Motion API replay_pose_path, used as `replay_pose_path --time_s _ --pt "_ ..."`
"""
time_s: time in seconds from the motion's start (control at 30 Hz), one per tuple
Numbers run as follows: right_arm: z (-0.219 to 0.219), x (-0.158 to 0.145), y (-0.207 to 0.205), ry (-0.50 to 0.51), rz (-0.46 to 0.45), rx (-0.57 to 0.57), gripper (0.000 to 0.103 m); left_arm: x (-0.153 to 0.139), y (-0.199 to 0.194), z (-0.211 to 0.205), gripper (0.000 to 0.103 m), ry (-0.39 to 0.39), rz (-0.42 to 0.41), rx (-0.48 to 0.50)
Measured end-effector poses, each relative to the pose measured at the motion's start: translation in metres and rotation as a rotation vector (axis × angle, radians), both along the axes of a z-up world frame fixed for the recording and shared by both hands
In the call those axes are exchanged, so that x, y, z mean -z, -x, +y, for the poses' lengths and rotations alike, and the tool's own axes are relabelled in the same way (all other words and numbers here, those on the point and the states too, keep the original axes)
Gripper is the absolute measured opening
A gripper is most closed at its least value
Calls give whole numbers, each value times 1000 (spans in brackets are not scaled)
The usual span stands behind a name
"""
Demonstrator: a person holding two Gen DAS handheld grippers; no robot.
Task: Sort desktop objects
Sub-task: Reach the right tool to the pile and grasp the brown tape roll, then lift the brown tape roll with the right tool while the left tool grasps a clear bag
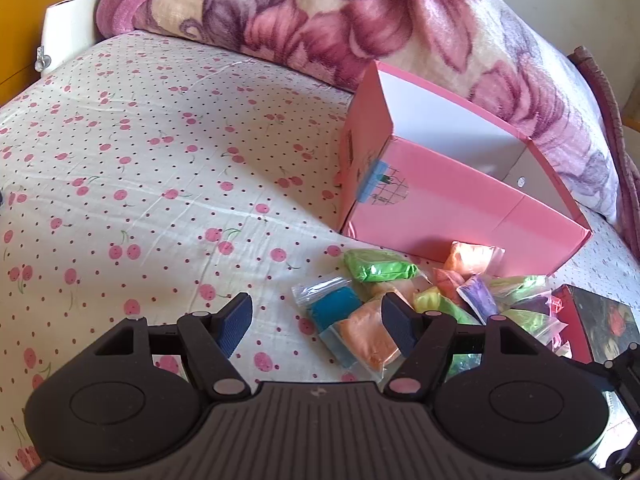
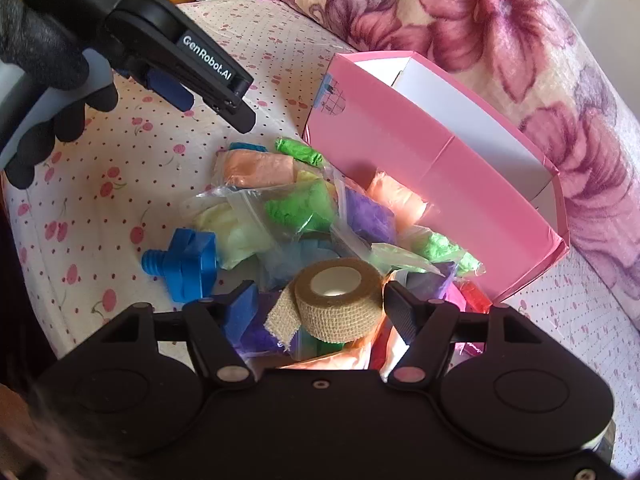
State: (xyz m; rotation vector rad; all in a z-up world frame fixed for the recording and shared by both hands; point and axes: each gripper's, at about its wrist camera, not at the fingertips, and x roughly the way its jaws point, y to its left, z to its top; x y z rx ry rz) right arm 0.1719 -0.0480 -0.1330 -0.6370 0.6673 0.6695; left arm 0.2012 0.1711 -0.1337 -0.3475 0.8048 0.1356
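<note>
A pile of small zip bags of coloured clay (image 1: 404,300) (image 2: 304,208) lies on the cherry-print sheet (image 1: 160,184) in front of an open pink box (image 1: 448,200) (image 2: 420,160). My left gripper (image 1: 316,304) hovers open over the pile's left edge, above a blue bag (image 1: 334,306) and an orange bag (image 1: 368,336). My right gripper (image 2: 322,292) is open over the pile. A tan bandage roll (image 2: 340,304) with a loose tail lies between its fingers, close to the right one and apart from the left.
A blue plastic bolt (image 2: 184,264) lies left of the pile. A black-gloved hand (image 2: 40,52) holds the left gripper at the upper left of the right wrist view. A floral blanket (image 1: 360,20) is heaped behind the box. A dark printed box (image 1: 600,324) sits right of the pile.
</note>
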Motion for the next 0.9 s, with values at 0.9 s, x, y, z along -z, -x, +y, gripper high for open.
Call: replay_pose_path --time_s 0.9 --pt "-90 2 -13 -605 220 307 48 22 -16 -32 70 -5 7 173"
